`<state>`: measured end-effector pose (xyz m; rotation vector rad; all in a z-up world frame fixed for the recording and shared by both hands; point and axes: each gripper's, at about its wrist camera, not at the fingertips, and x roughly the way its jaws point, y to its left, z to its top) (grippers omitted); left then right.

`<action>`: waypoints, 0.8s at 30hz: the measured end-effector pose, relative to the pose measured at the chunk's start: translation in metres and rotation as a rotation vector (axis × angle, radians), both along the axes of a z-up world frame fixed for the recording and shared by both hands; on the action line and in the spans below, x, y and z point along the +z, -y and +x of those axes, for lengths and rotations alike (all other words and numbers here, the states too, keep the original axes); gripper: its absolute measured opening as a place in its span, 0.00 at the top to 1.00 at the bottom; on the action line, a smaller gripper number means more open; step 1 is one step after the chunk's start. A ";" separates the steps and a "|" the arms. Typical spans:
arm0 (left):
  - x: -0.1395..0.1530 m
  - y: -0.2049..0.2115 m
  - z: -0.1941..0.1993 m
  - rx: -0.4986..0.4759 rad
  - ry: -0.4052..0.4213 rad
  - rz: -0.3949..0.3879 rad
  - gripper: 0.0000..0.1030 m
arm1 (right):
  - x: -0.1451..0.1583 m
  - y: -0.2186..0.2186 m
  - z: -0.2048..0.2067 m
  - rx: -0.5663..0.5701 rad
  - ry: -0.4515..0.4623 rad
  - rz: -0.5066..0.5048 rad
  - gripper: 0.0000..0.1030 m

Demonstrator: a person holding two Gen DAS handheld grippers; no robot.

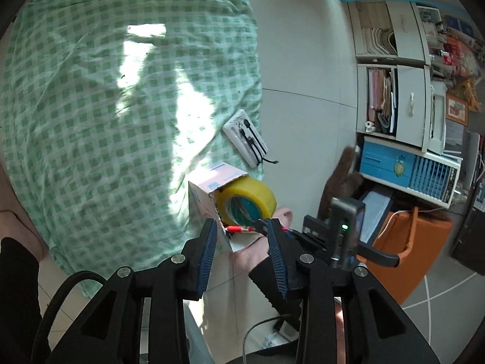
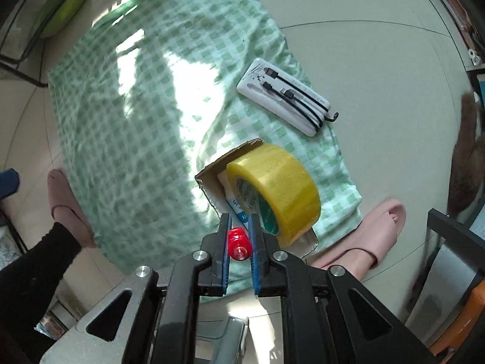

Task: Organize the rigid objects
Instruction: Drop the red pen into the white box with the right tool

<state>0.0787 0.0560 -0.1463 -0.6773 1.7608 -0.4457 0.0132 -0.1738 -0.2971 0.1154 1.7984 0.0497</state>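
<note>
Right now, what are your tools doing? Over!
Right tool shut on red pen, at the cardboard box. Left tool open, empty. Yellow tape roll crowds the box mouth.

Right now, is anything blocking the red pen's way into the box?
Yes. The yellow tape roll sits in the cardboard box opening, filling its right side, just ahead of the red pen held by the right gripper. The left part looks open.

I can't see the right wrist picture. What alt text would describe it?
The right gripper clamps a red pen just above a small open cardboard box that already holds a yellow tape roll. Both sit on a green checked cloth, a white power bank beyond.
</note>
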 end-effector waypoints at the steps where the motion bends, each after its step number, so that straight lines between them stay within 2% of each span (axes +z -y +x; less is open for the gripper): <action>1: 0.000 0.000 -0.002 -0.005 -0.002 -0.005 0.69 | -0.006 -0.005 -0.001 0.021 -0.012 -0.023 0.87; 4: -0.011 0.000 0.000 -0.012 -0.015 -0.014 0.69 | -0.028 -0.021 -0.005 0.111 -0.043 -0.069 0.87; 5: -0.010 -0.002 0.000 -0.011 -0.016 -0.015 0.69 | -0.034 -0.024 -0.006 0.123 -0.053 -0.057 0.81; 6: -0.011 -0.007 0.005 -0.007 -0.013 -0.016 0.69 | -0.036 -0.023 -0.006 0.109 -0.059 -0.049 0.71; 7: -0.012 -0.009 0.007 -0.006 -0.007 -0.011 0.69 | -0.034 -0.020 -0.006 0.071 -0.057 -0.047 0.66; 9: -0.007 -0.013 0.010 -0.008 0.013 0.010 0.69 | -0.019 -0.007 0.001 -0.052 -0.033 -0.001 0.49; 11: -0.001 -0.014 0.012 -0.022 0.039 0.037 0.69 | 0.005 0.012 0.012 -0.225 0.003 0.113 0.41; 14: 0.002 -0.004 0.013 -0.091 0.097 0.116 0.63 | 0.046 0.055 0.022 -0.544 0.053 0.342 0.39; 17: 0.002 0.023 0.013 -0.240 0.210 0.212 0.63 | 0.086 0.101 0.021 -0.794 0.111 0.536 0.36; 19: 0.000 0.045 0.009 -0.351 0.293 0.261 0.62 | 0.105 0.126 0.016 -0.927 0.148 0.628 0.35; 21: -0.004 0.068 0.004 -0.454 0.363 0.292 0.60 | 0.119 0.147 0.011 -1.033 0.172 0.695 0.21; 24: -0.016 0.110 0.000 -0.606 0.472 0.326 0.58 | 0.135 0.169 0.003 -1.102 0.184 0.769 0.21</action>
